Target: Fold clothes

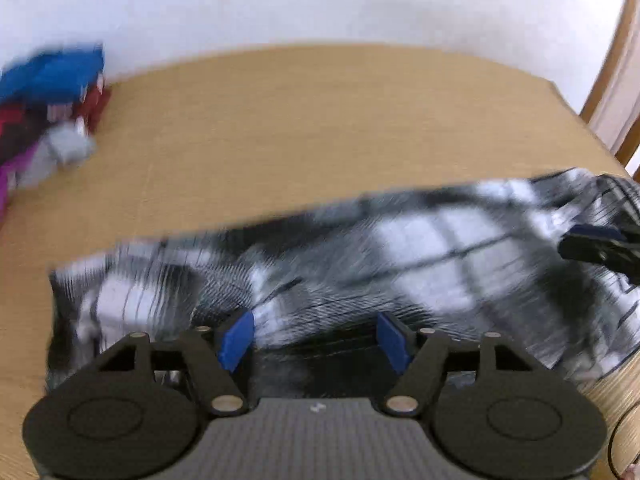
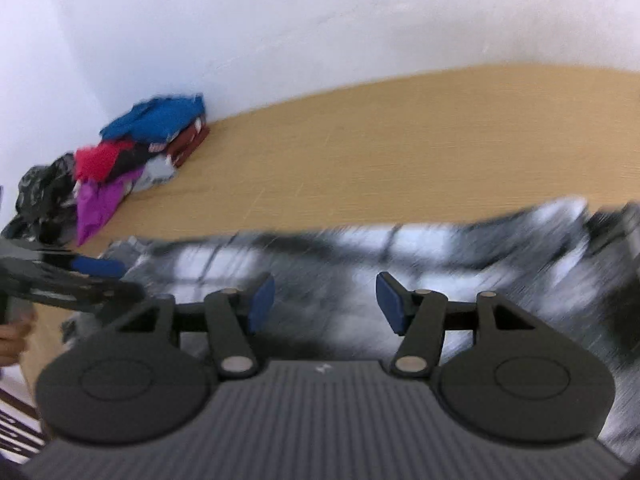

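A black-and-white checked garment (image 1: 360, 248) lies spread flat across the near part of the wooden table (image 1: 320, 112), stretching from one side of it almost to the other. The pictures are smeared, so its weave and edges blur.

The left gripper (image 1: 316, 338) hangs over the near edge of the garment, tilted steeply down, its blue pads (image 1: 237, 338) standing well apart. Cloth shows in the gap beneath them, but neither pad presses on it; nothing is pinched. The right gripper (image 2: 325, 307) is likewise spread wide over the garment, cloth visible below the gap, and grips nothing. From the left wrist view its dark fingers show at the garment's right end (image 1: 596, 246); from the right wrist view the left gripper reaches in over the garment's left end (image 2: 80, 280), with a bit of a hand (image 2: 14, 340) behind it.

Beyond the garment's left end, against the white wall (image 2: 280, 20), sits a heap of clothes (image 2: 148, 140): blue on top, red, purple, grey and dark pieces beneath. It lies well apart from the garment.
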Tool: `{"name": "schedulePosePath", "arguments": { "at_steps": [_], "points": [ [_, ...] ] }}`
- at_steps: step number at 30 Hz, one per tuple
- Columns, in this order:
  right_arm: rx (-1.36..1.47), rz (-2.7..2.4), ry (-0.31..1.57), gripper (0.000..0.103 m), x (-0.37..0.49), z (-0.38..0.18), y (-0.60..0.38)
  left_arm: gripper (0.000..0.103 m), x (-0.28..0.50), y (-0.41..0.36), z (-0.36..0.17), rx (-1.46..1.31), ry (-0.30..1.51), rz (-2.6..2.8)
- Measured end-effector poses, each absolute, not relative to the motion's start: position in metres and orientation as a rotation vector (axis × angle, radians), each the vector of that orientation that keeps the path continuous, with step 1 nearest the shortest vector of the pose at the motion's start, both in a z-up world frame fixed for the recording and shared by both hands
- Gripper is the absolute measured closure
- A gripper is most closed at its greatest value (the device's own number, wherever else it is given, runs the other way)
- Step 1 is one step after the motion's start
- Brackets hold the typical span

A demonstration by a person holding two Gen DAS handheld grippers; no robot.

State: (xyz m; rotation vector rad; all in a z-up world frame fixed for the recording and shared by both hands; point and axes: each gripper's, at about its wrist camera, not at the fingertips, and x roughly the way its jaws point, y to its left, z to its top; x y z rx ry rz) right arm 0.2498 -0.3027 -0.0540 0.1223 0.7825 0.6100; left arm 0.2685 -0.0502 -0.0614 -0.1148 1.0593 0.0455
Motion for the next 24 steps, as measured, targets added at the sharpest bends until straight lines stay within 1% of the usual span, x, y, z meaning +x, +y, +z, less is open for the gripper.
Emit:
{"name": "schedulePosePath", "arguments": {
  "at_steps": [2,3,5,8,10,11,14,16,18,20,22,24],
  "points": [
    [0.107,0.605,0.791,0.044,0.236,-0.058,-0.281,0.027,0.260,-0.031,-0.079,-0.179,1.087,0.023],
    [0.085,0.602,0.790,0.043,0.228,-0.064,-0.268,0.027,0.253,-0.025,-0.083,-0.197,1.066,-0.006],
    [-0.024,0.544,0.789,0.034,0.220,-0.079,-0.242,0.027,0.247,-0.021,-0.083,-0.187,1.043,-0.056],
    [-0.199,0.442,0.767,0.034,0.209,-0.092,-0.213,0.027,0.243,-0.017,-0.078,-0.156,1.043,-0.101],
    [-0.248,0.382,0.754,0.034,0.200,-0.084,-0.195,0.026,0.234,-0.008,-0.070,-0.151,1.026,-0.105],
    [-0.238,0.387,0.736,0.036,0.193,-0.076,-0.190,0.026,0.228,-0.001,-0.066,-0.152,1.012,-0.102],
    [-0.213,0.443,0.665,0.036,0.171,-0.056,-0.172,0.023,0.207,0.028,-0.059,-0.201,0.974,-0.067],
    [-0.222,0.498,0.627,0.036,0.158,-0.046,-0.156,0.022,0.195,0.047,-0.062,-0.245,0.974,-0.015],
    [-0.258,0.576,0.621,0.036,0.149,-0.048,-0.138,0.023,0.187,0.064,-0.072,-0.269,1.006,0.058],
    [-0.303,0.642,0.656,0.036,0.146,-0.064,-0.121,0.025,0.180,0.074,-0.079,-0.277,1.038,0.135],
    [-0.354,0.676,0.756,0.037,0.150,-0.093,-0.105,0.025,0.167,0.083,-0.079,-0.282,1.039,0.189],
    [-0.354,0.649,0.763,0.034,0.151,-0.103,-0.099,0.025,0.158,0.088,-0.074,-0.253,1.029,0.207]
  ]
}}
